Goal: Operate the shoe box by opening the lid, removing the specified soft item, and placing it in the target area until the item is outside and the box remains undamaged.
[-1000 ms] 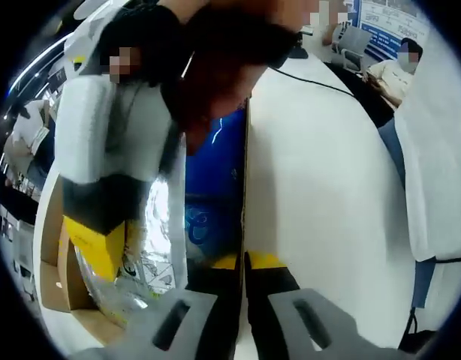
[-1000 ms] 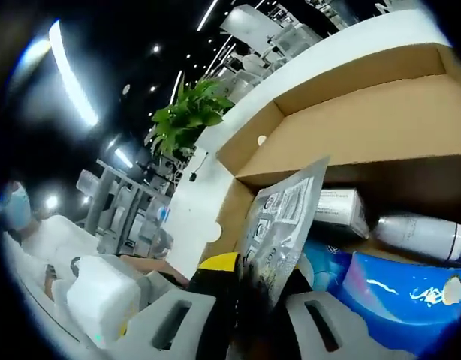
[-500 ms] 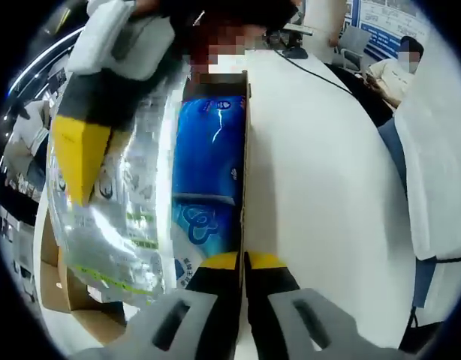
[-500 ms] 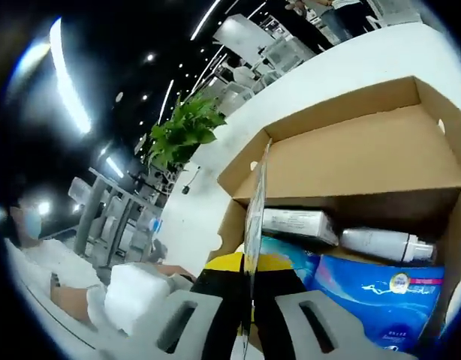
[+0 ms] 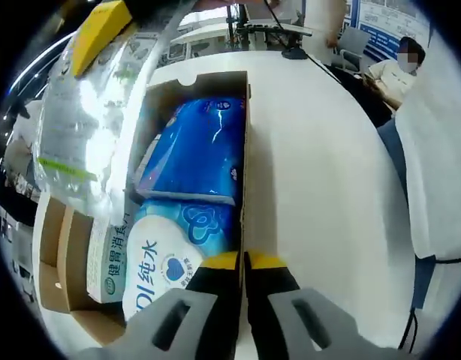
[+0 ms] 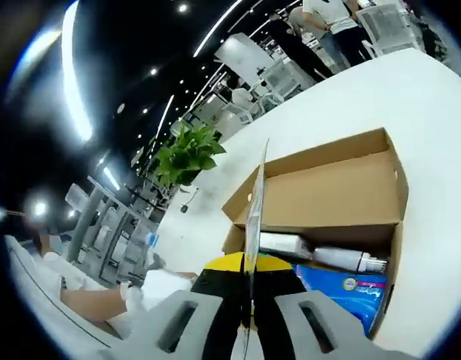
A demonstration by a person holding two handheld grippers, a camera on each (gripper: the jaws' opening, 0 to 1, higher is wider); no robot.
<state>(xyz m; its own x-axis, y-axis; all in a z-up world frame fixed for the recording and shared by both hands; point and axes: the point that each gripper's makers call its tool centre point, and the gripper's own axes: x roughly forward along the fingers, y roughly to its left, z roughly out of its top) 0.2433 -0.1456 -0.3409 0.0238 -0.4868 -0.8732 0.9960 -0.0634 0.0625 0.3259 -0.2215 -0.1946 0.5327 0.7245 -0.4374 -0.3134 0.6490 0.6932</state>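
The open cardboard shoe box (image 5: 245,142) lies on a white table (image 5: 328,187). My left gripper (image 5: 244,264) is shut on the box's right wall, holding it edge-on. Inside lie a blue tissue pack (image 5: 197,146) and a white-and-blue wipes pack (image 5: 167,259). A clear plastic bag (image 5: 76,127) hangs above the box's left side from the right gripper's yellow fingertip (image 5: 99,26). In the right gripper view my right gripper (image 6: 249,266) is shut on that bag (image 6: 256,195), seen edge-on, high over the box (image 6: 328,187), whose bottle (image 6: 347,259) and white carton (image 6: 287,244) show.
The box's brown lid (image 5: 54,255) lies open to the left. A person (image 5: 396,71) sits beyond the table's far right and a black cable (image 5: 320,79) crosses the top. White cloth (image 5: 441,172) hangs on the right. A green plant (image 6: 187,154) stands behind the box.
The right gripper has lifted the clear bag up and out of the box, uncovering the packs inside. The left gripper stays clamped on the box wall.
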